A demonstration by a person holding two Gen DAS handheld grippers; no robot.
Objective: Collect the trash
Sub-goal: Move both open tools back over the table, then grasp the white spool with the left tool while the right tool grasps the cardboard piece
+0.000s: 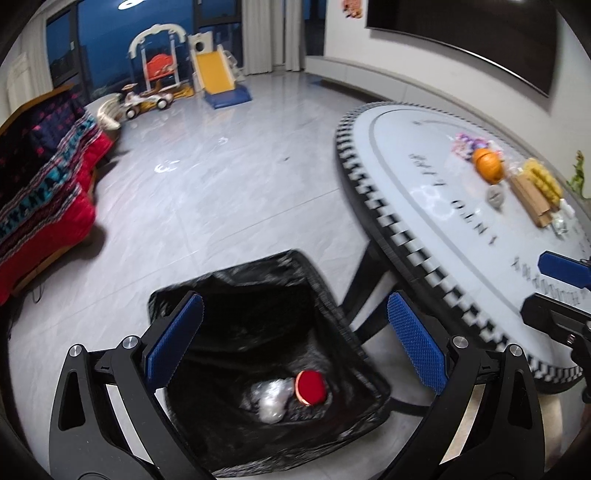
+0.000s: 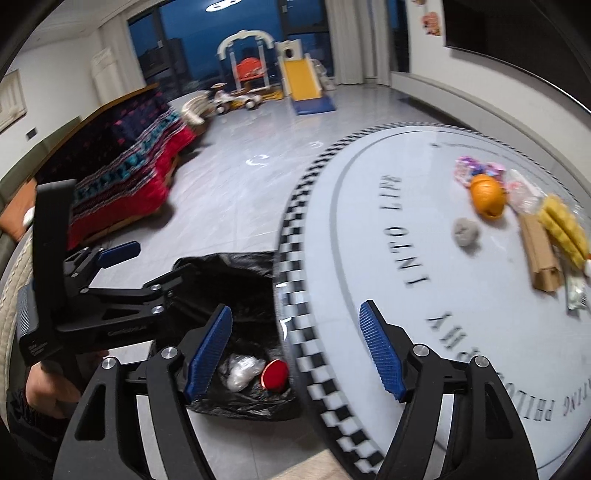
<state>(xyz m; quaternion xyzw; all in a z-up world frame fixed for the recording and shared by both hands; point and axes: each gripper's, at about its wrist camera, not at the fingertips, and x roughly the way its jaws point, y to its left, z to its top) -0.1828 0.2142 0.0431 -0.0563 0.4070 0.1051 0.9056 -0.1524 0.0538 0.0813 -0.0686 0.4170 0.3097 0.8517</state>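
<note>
A bin lined with a black bag (image 1: 258, 332) stands on the floor beside the round table (image 1: 424, 177). Inside lie a crumpled clear wrapper (image 1: 271, 400) and a red round lid (image 1: 311, 387); both show in the right wrist view too, the wrapper (image 2: 242, 371) and the lid (image 2: 275, 374). My left gripper (image 1: 295, 339) is open and empty above the bin. My right gripper (image 2: 295, 350) is open and empty over the table's edge (image 2: 295, 236). On the table lie an orange ball (image 2: 487, 197), a grey crumpled wad (image 2: 466, 230), a cardboard piece (image 2: 539, 251), a yellow pack (image 2: 563, 230) and wrappers (image 2: 476, 170).
A sofa with a red patterned blanket (image 1: 44, 177) stands at the left. Toy slide (image 1: 218, 74), swing and ride-on car are at the far window. Grey tiled floor (image 1: 221, 184) lies between. A dark screen (image 1: 480, 33) hangs on the wall behind the table.
</note>
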